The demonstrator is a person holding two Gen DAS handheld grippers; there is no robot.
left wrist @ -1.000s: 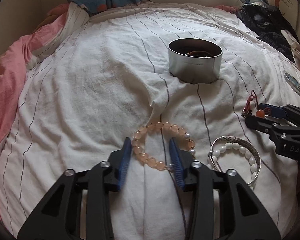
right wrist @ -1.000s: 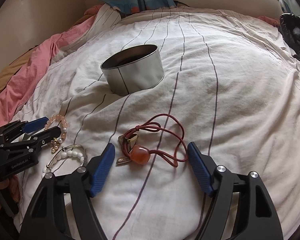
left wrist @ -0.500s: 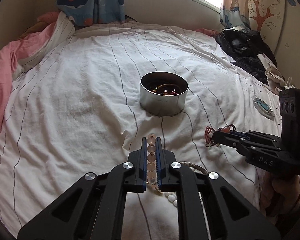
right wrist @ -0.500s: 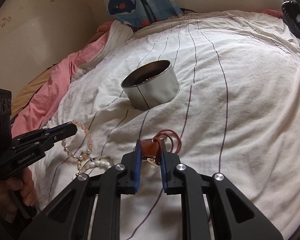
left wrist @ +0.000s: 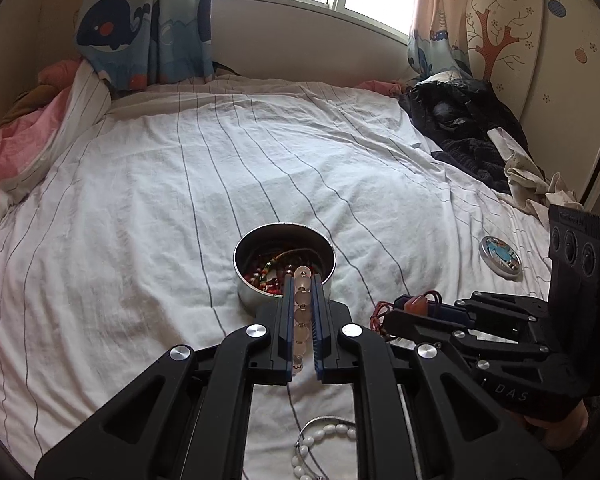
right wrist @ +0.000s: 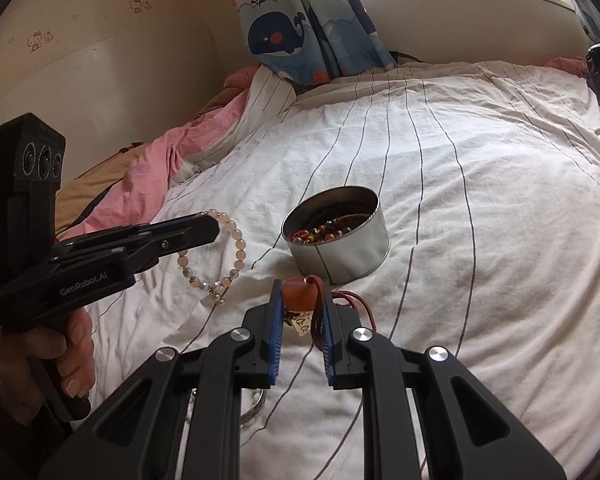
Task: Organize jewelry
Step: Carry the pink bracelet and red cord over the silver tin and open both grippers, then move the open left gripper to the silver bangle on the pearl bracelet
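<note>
My left gripper point(left wrist: 302, 280) is shut on a pale pink bead bracelet point(left wrist: 302, 312) and holds it in the air near the rim of a round silver tin point(left wrist: 247, 288) with several beaded pieces inside. The bracelet hangs from it in the right wrist view point(right wrist: 236, 248). My right gripper point(right wrist: 300, 292) is shut on an orange stone pendant point(right wrist: 298, 294) on a red cord point(right wrist: 360, 308), lifted just before the tin point(right wrist: 348, 256). A white bead bangle point(left wrist: 324, 440) lies on the sheet below my left gripper.
The white striped bed sheet point(left wrist: 180, 200) spreads all around. A small round lid or disc point(left wrist: 500, 257) lies on the right. Dark clothes point(left wrist: 460, 120) pile at the far right, a pink blanket point(right wrist: 140, 172) at the left.
Both grippers closed on their pieces, lifted them off the sheet and moved toward the tin. The white bead bangle stayed on the sheet.
</note>
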